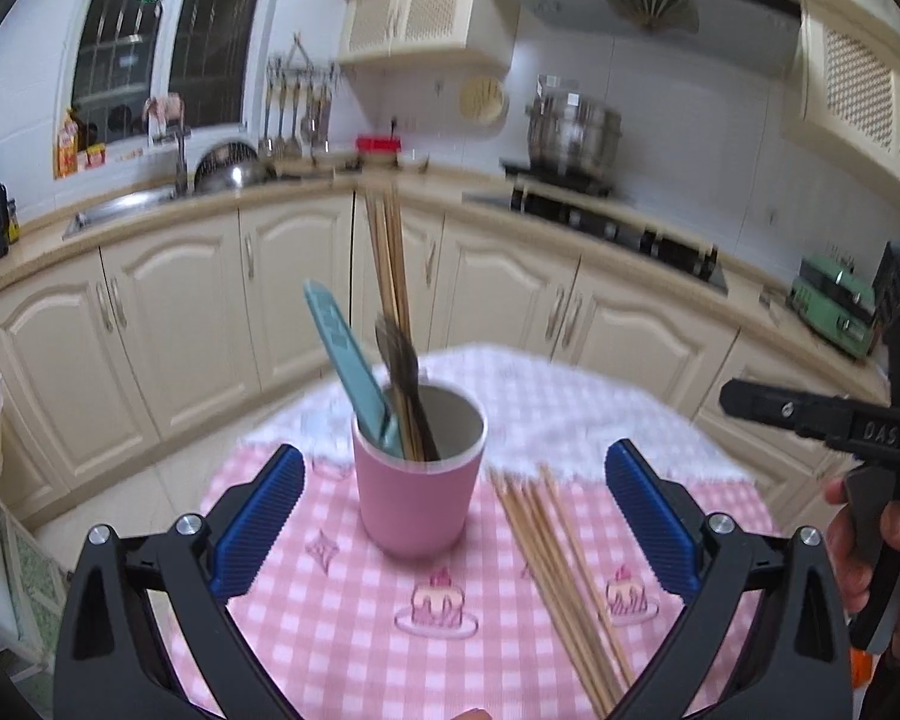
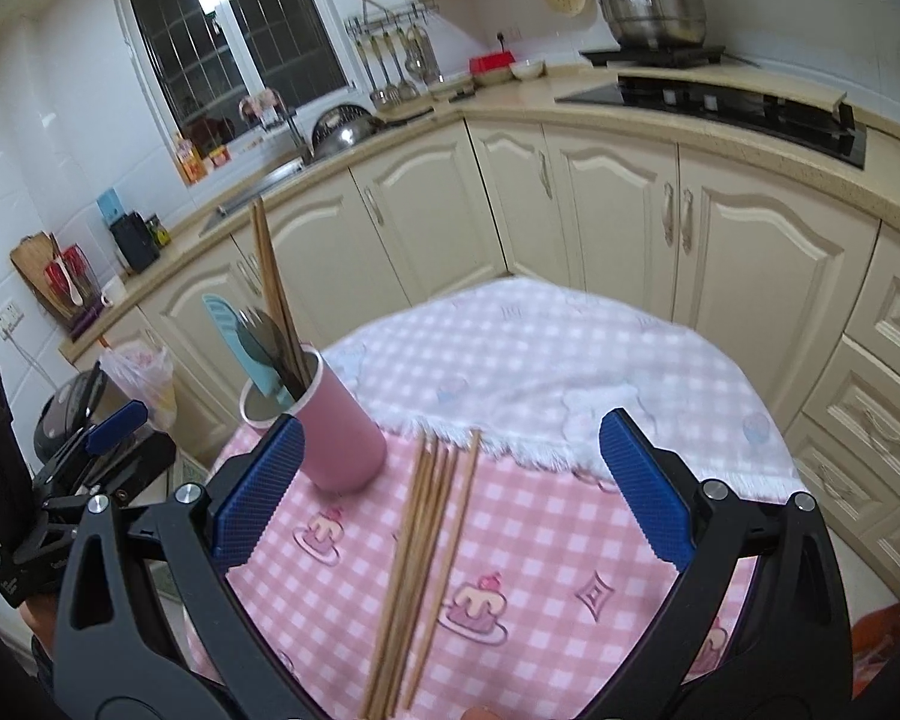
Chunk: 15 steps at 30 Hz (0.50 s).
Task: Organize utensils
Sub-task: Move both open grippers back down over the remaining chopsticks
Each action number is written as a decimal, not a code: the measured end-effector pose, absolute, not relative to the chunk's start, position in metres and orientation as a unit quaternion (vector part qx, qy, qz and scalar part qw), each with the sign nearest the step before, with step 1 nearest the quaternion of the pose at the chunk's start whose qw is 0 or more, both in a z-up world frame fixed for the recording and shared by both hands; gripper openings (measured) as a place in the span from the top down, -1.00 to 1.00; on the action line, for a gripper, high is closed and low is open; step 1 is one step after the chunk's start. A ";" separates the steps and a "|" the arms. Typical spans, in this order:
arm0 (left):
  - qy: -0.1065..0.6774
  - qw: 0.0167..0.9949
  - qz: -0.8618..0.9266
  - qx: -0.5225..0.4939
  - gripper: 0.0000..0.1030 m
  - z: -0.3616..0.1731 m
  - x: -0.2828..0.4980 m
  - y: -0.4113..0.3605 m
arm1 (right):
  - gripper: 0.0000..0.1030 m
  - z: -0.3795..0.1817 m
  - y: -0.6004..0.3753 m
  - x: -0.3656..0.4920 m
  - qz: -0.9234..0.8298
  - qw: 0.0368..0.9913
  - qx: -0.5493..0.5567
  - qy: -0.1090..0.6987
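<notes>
Both the left gripper (image 1: 455,516) and right gripper (image 2: 450,495) have fingers spread, empty. The loose chopsticks (image 2: 429,564) lie at 3 o'clock of the pink cup (image 1: 417,480); next, I judge, pinching them

Pink cup (image 1: 417,498) stood mid-table w/ chopsticks, teal spatula (image 1: 348,360) inside; loose chopsticks (image 1: 561,576) lay beside it. Left gripper (image 1: 453,516) gaped wide, holding nothing.
</notes>
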<state>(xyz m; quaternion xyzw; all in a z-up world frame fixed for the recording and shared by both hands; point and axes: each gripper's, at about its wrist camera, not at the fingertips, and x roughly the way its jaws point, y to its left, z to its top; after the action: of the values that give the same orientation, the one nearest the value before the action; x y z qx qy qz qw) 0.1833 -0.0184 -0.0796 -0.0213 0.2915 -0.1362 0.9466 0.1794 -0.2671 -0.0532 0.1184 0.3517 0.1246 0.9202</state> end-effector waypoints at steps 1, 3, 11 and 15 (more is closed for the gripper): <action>0.303 0.943 -0.135 -0.018 -0.91 -0.084 0.185 -0.020 | -0.88 -0.057 -0.268 0.179 0.124 0.918 0.117 0.359; 0.328 0.935 -0.132 -0.012 -0.91 -0.095 0.188 -0.023 | -0.88 -0.066 -0.268 0.180 0.123 0.912 0.111 0.375; 0.440 0.888 -0.131 0.005 -0.91 -0.148 0.204 -0.041 | -0.88 -0.101 -0.263 0.181 0.125 0.889 0.085 0.432; 0.482 0.867 -0.128 0.022 -0.91 -0.172 0.211 -0.053 | -0.88 -0.111 -0.268 0.176 0.126 0.885 0.085 0.441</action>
<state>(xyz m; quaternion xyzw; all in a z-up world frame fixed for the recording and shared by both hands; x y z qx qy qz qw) 0.2108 -0.0530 -0.1724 0.0216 0.4816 -0.1279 0.8667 0.1764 -0.2676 -0.1113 0.0851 0.4408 0.1260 0.8846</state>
